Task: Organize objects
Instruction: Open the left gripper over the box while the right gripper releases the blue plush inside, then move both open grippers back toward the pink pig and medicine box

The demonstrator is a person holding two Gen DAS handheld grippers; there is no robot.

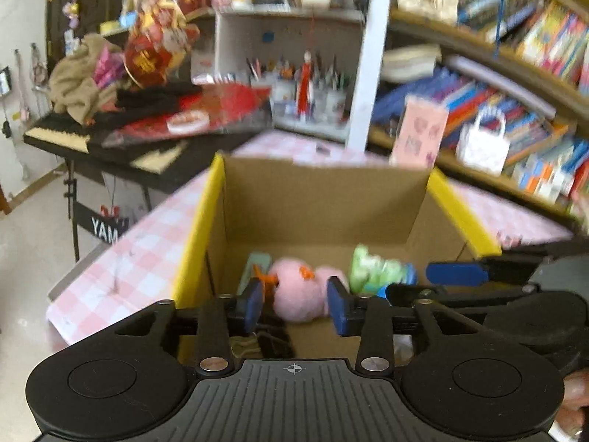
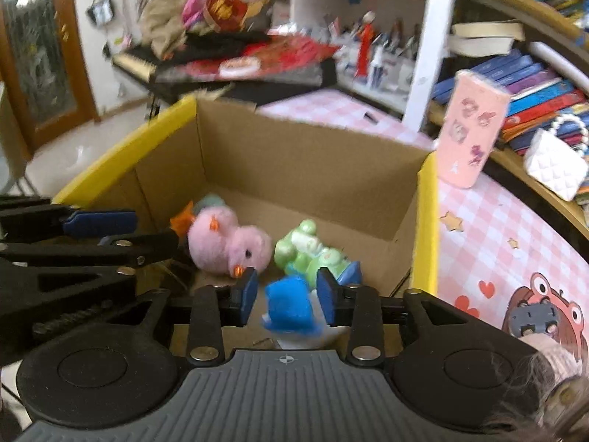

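Note:
An open cardboard box with yellow rims (image 1: 324,199) (image 2: 294,162) stands on the pink checked table. Inside lie a pink plush chick (image 1: 298,294) (image 2: 228,243), a green figurine (image 1: 371,269) (image 2: 309,250) and a blue and white toy (image 2: 289,309). My left gripper (image 1: 294,304) is open above the box, with the pink chick showing between its fingers. My right gripper (image 2: 287,294) is open over the box, and the blurred blue toy lies between and below its fingers, not gripped. Each gripper's blue-tipped fingers also show in the other's view, the right in the left wrist view (image 1: 456,274) and the left in the right wrist view (image 2: 99,223).
A pink phone-like case (image 1: 419,132) (image 2: 473,129) stands behind the box's right corner. Bookshelves (image 2: 533,73) run along the right. A keyboard stand piled with cloth and red items (image 1: 140,110) is at the left. A white quilted bag (image 2: 556,165) sits on the shelf.

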